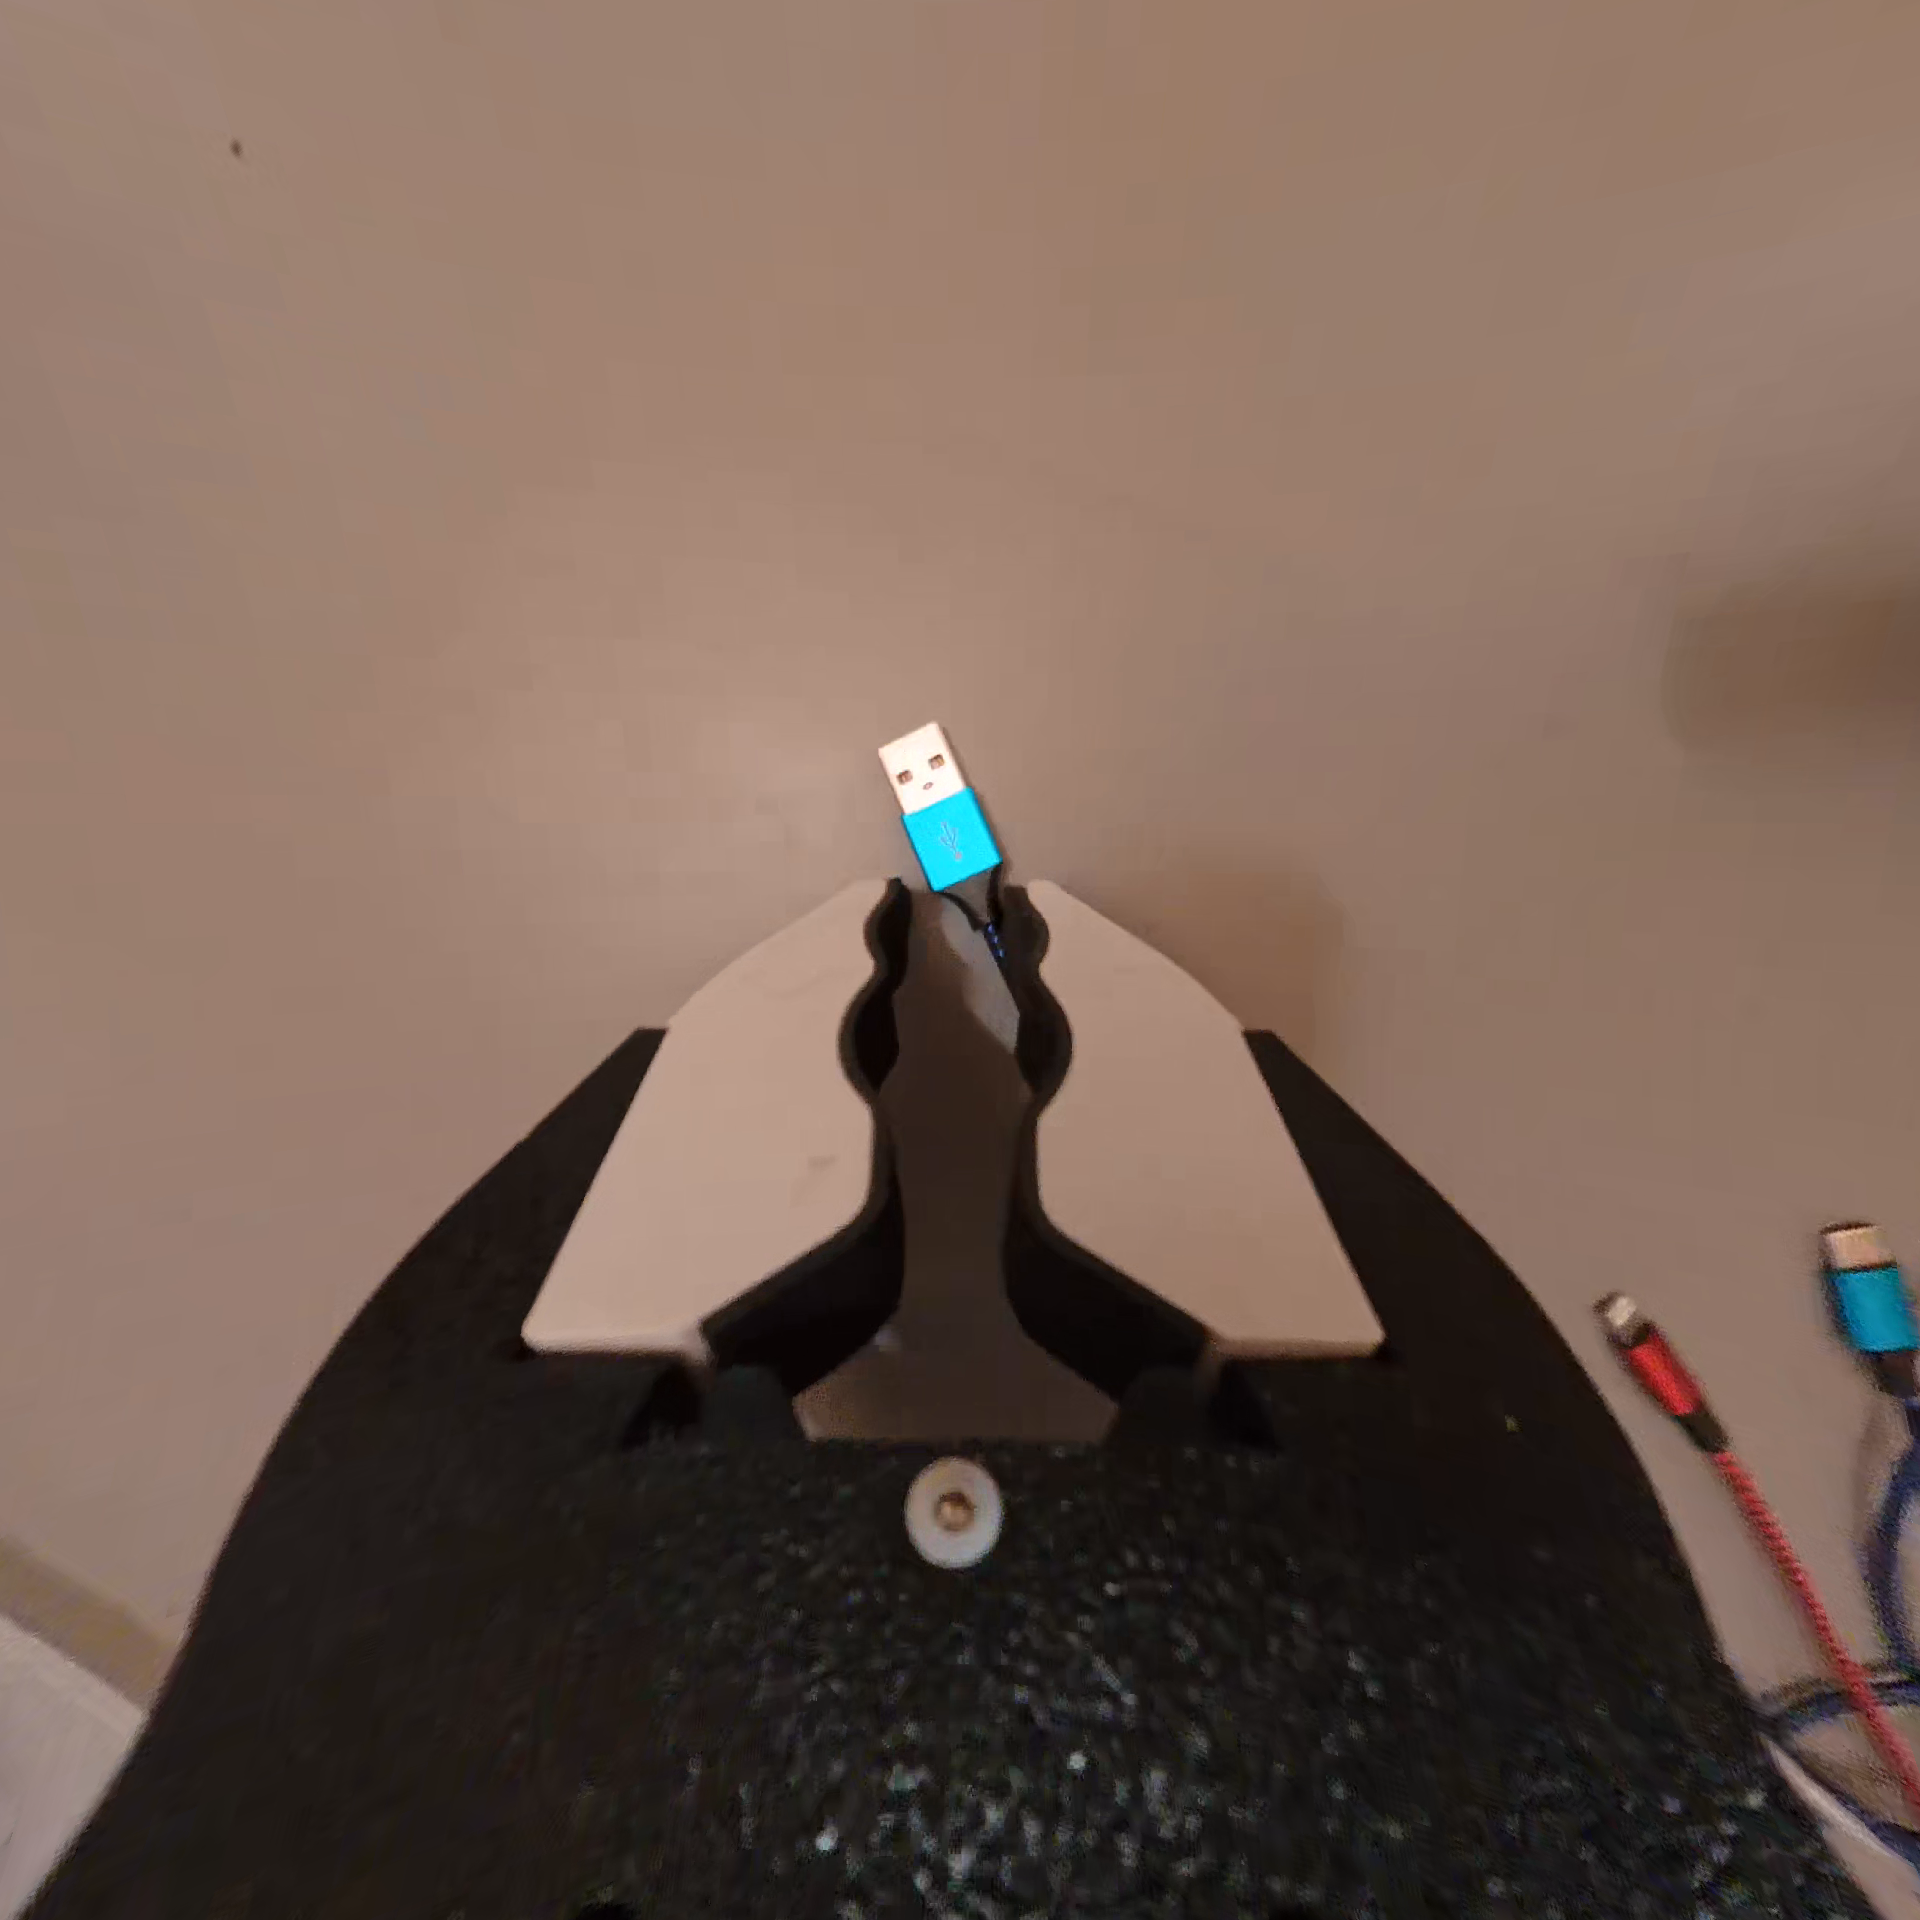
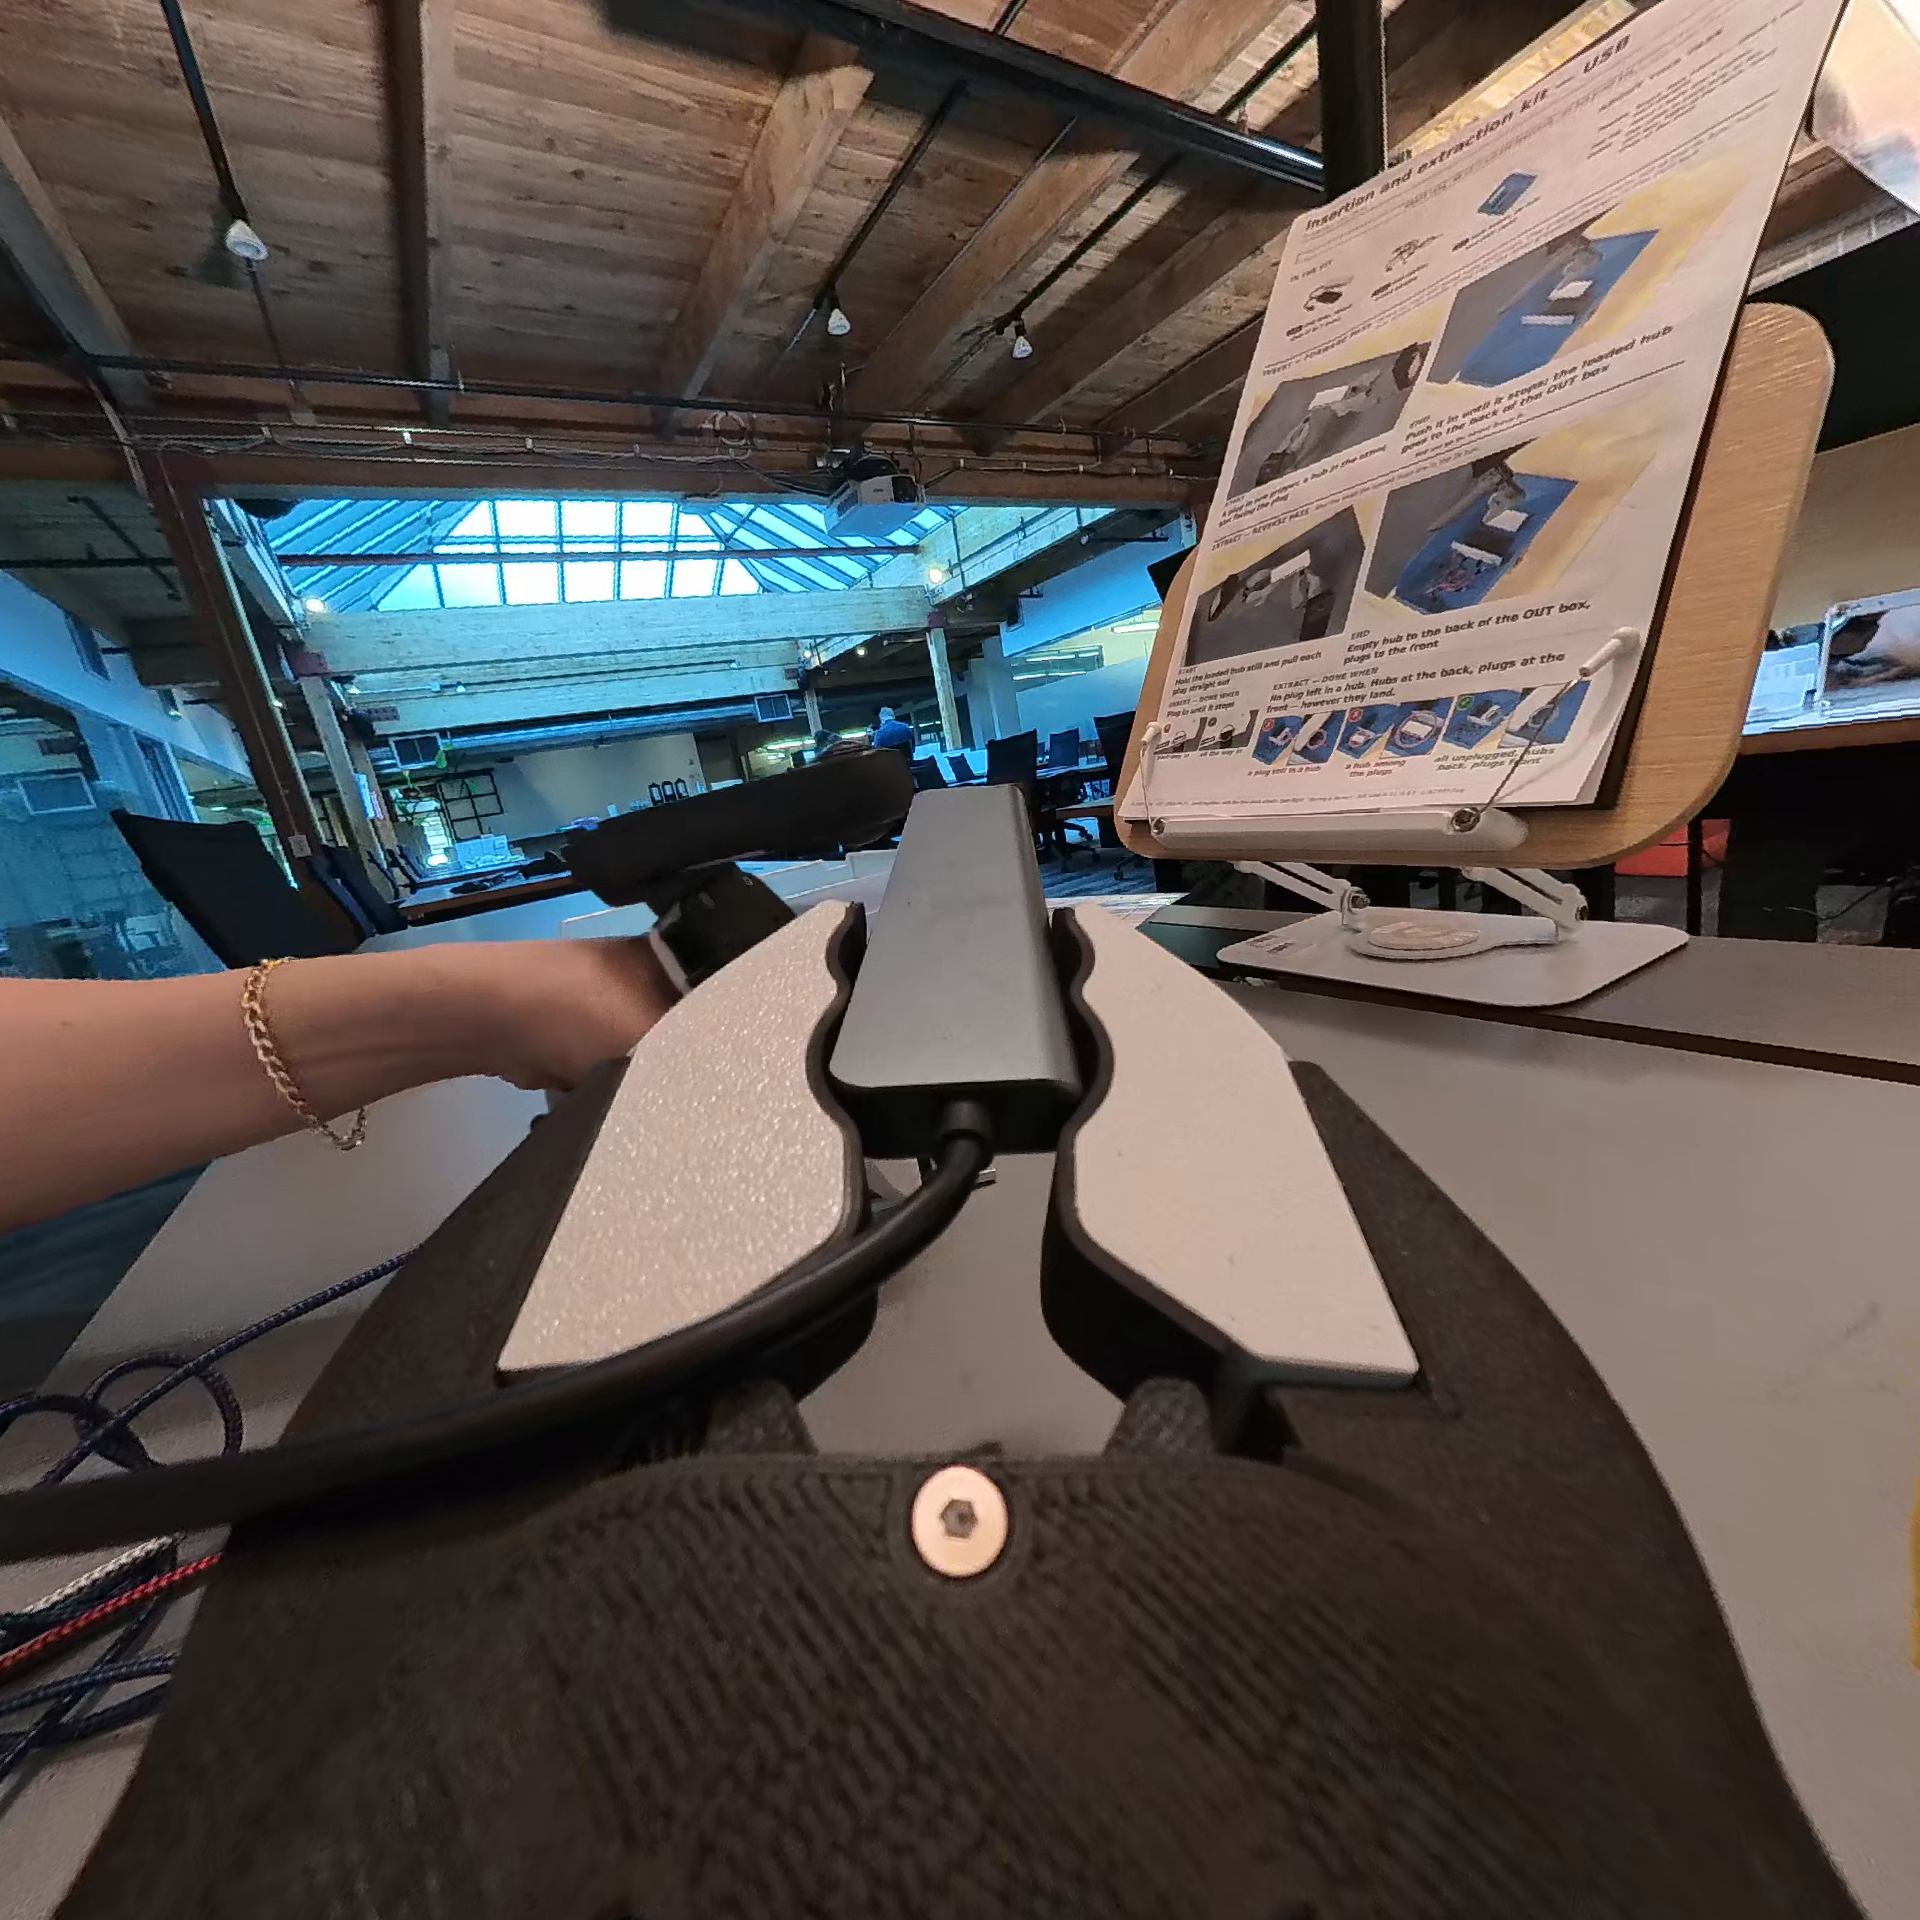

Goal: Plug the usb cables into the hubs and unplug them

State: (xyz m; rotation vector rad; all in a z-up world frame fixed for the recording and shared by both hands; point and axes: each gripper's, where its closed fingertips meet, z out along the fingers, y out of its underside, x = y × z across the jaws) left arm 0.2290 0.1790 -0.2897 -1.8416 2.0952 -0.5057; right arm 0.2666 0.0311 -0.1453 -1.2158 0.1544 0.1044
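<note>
Left claw [image 1: 961,904]: my left claw is closed on the braided cable just behind the blue USB-A plug [image 1: 940,805], which juts past the tips above the bare desk [image 1: 520,520].
Right claw [image 2: 958,925]: my right claw is clamped around the grey USB hub [image 2: 961,935], its black lead [image 2: 727,1340] looping back over my left finger.
Risk, plug: I hold cord, not the plug shell, so the plug sits tilted and may swivel or buckle when pushed at a port.
Risk, hub: its ports are out of my sight; a misjudged angle could scrape the plug or shove the hub back through my grip.
Risk, lead: the black lead may snag and tug the hub askew.
Around: red cable [image 1: 1704,1455] and another blue-tipped cable [image 1: 1870,1320] lie at the desk's right; dark braided cords [image 2: 125,1413] tangle nearby.
In the way: a stand holding an instruction sheet [image 2: 1455,468] rises close on the right; my other arm [image 2: 312,1039] crosses ahead.
</note>
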